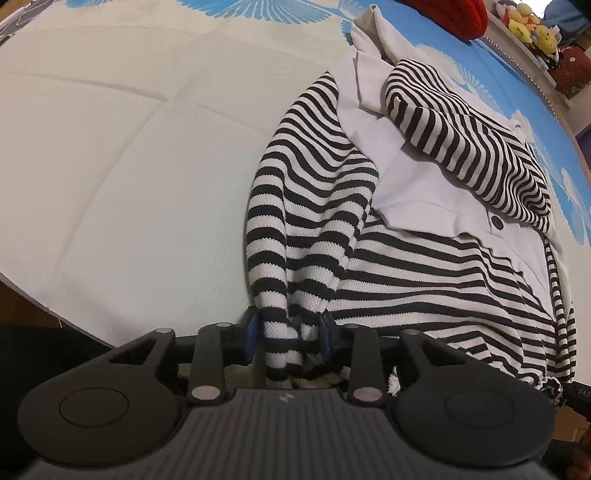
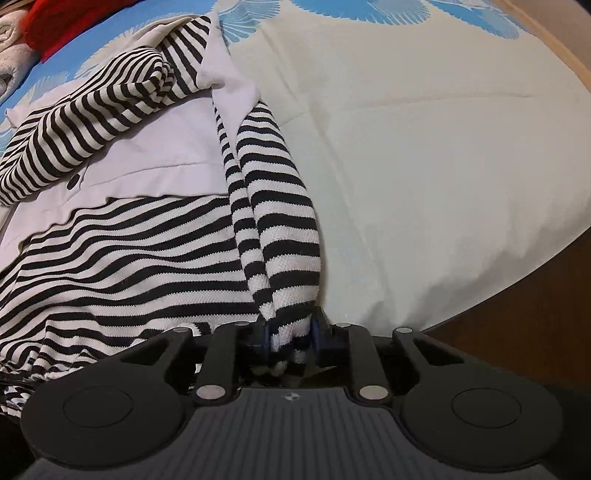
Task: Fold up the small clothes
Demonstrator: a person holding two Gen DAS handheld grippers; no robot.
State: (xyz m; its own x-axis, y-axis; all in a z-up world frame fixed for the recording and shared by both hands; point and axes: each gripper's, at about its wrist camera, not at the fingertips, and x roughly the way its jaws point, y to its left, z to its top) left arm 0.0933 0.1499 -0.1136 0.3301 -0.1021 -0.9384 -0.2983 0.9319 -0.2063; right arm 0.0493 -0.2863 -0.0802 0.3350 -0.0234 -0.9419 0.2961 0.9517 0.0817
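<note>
A black-and-white striped top (image 1: 424, 288) with a white collar panel (image 1: 424, 184) lies on the pale bed sheet (image 1: 129, 166). My left gripper (image 1: 288, 332) is shut on the bunched left hem corner, and striped cloth fills the gap between the blue pads. The right wrist view shows the same top (image 2: 129, 251) and white panel (image 2: 147, 147). There my right gripper (image 2: 291, 334) is shut on the right hem corner, pulled into a taut ridge. One sleeve lies folded across the chest.
A red cloth (image 1: 454, 14) lies at the far end of the bed, also seen as the red cloth (image 2: 66, 22). Plush toys (image 1: 532, 26) sit on a shelf beyond. The sheet (image 2: 424, 166) runs bare to the bed edge, with brown floor (image 2: 535, 314) past it.
</note>
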